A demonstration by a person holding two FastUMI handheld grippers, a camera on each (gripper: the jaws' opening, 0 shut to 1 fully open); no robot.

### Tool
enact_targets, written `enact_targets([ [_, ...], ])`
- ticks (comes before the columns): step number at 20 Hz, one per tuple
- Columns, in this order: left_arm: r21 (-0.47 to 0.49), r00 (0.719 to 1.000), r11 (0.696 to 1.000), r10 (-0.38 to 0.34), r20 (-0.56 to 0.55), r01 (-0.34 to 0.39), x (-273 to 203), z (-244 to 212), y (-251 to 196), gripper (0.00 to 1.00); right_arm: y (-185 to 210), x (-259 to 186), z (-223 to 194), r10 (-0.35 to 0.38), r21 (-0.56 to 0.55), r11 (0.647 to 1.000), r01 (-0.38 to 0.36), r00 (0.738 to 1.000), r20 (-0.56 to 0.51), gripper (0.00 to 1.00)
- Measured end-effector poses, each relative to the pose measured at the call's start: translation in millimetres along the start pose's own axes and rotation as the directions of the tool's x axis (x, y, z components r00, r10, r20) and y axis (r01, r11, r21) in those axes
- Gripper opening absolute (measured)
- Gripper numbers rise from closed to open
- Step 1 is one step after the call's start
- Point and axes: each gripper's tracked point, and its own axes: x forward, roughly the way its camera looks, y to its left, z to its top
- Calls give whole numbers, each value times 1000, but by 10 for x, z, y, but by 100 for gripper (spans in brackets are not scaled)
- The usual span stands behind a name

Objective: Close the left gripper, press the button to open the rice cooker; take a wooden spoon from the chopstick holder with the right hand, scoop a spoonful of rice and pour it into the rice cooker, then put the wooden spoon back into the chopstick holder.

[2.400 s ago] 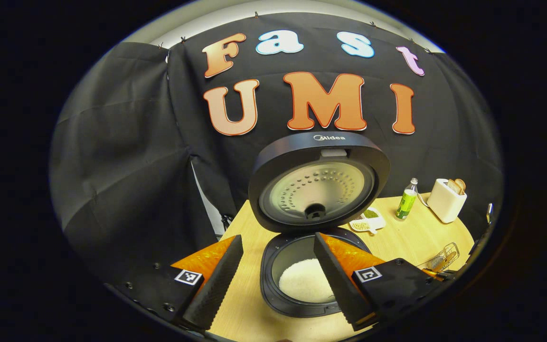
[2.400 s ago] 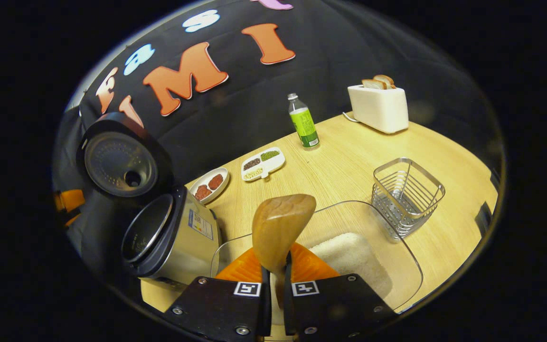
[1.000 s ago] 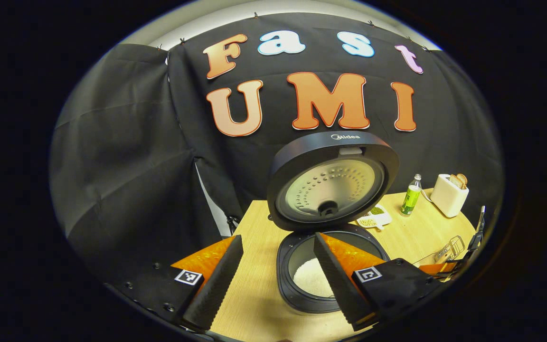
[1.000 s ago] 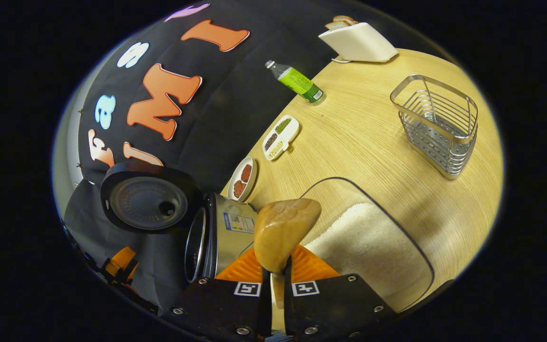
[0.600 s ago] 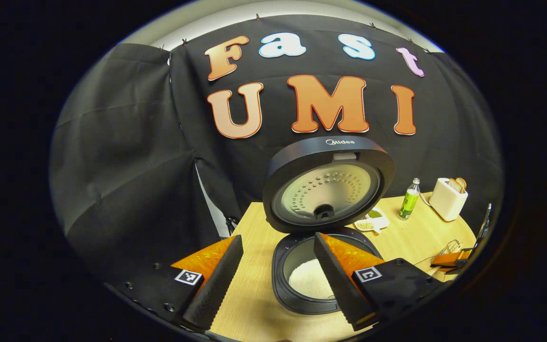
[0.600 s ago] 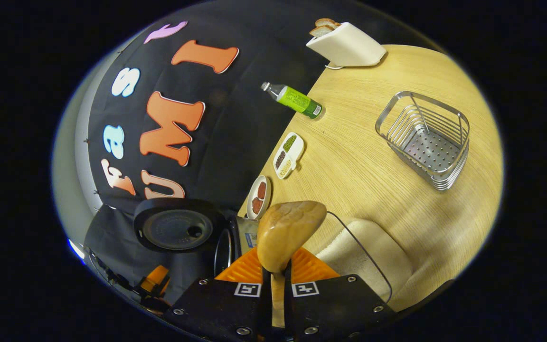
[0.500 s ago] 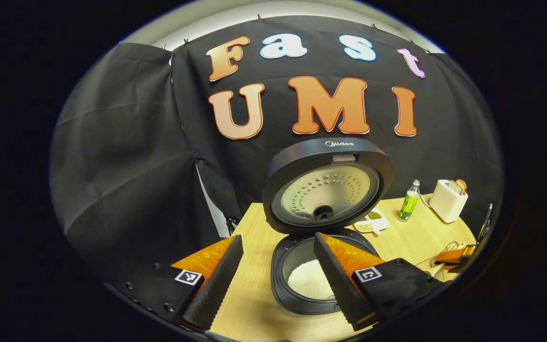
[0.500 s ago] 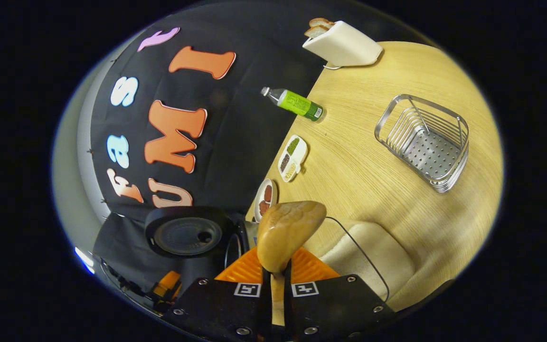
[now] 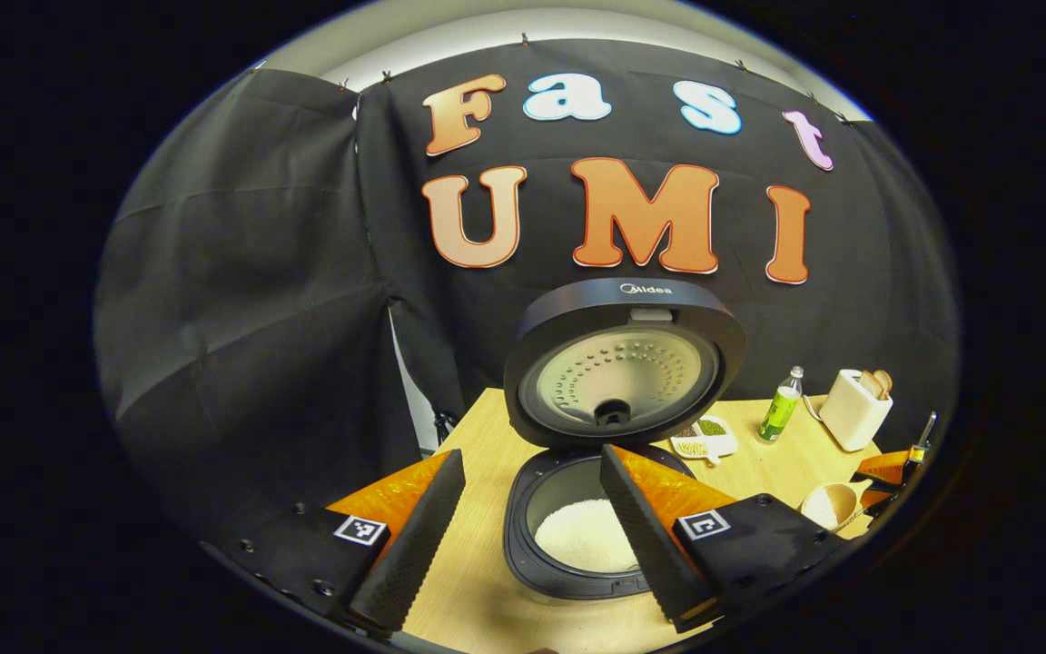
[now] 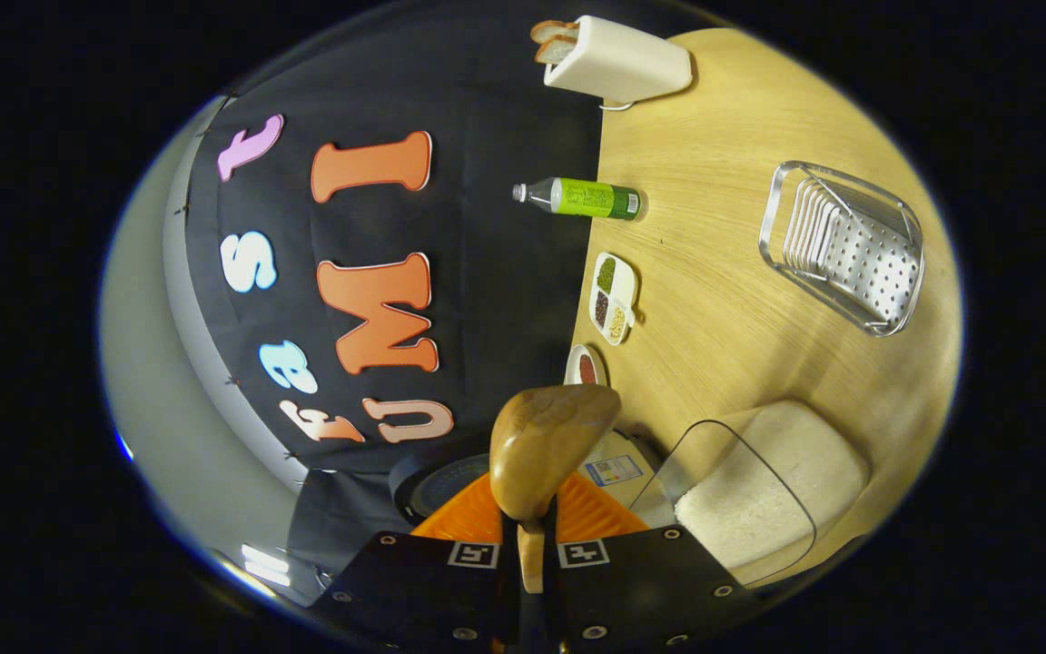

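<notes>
Left gripper view: rice cooker (image 9: pixel 577 545) on the counter (image 9: pixel 478 554), lid (image 9: pixel 623 363) raised upright behind the pot, a bed of white rice inside. Left tongs (image 9: pixel 527 527) spread wide, holding nothing, poised just in front of the cooker. Right of the cooker, near the counter's edge, the wooden spoon (image 9: pixel 830 504) with its bowl facing up.

Right gripper view: right tongs (image 10: pixel 530 536) clamped tight on the spoon's handle, spoon bowl (image 10: pixel 546 445) rolled far over beside the cooker. Glass rice dish (image 10: pixel 764 495) just beside the cooker; wire chopstick holder (image 10: pixel 850 245) well apart from it, unoccupied.

Status, by judgement: button pressed, spoon fetched, scooping apparently done. Whether the spoon holds rice cannot be told. Outstanding: return of spoon to the holder.
</notes>
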Motion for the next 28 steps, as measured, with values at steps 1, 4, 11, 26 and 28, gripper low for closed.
enact_targets([
  [1, -9, 1000, 1000, 6, 7, -6, -37, 13, 5, 94, 48, 3, 15, 15, 32, 999, -15, 1000, -3, 9],
  [4, -22, 999, 999, 29, 36, -28, -169, 37, 69, 94, 196, 73, 23, 55, 93, 994, -53, 998, -19, 9],
  [11, 33, 972, 996, 69, 223, -78, -528, 433, 155, 96, 765, 441, -185, 98, 56, 994, -93, 990, -105, 10],
  [26, 13, 944, 967, 246, 222, -255, -942, 175, 628, 94, 915, 1270, -723, -45, -137, 990, 18, 979, -200, 10],
  [28, 5, 938, 960, 271, 216, -278, -999, 130, 719, 95, 900, 1357, -788, -74, -214, 976, 33, 979, -190, 9],
])
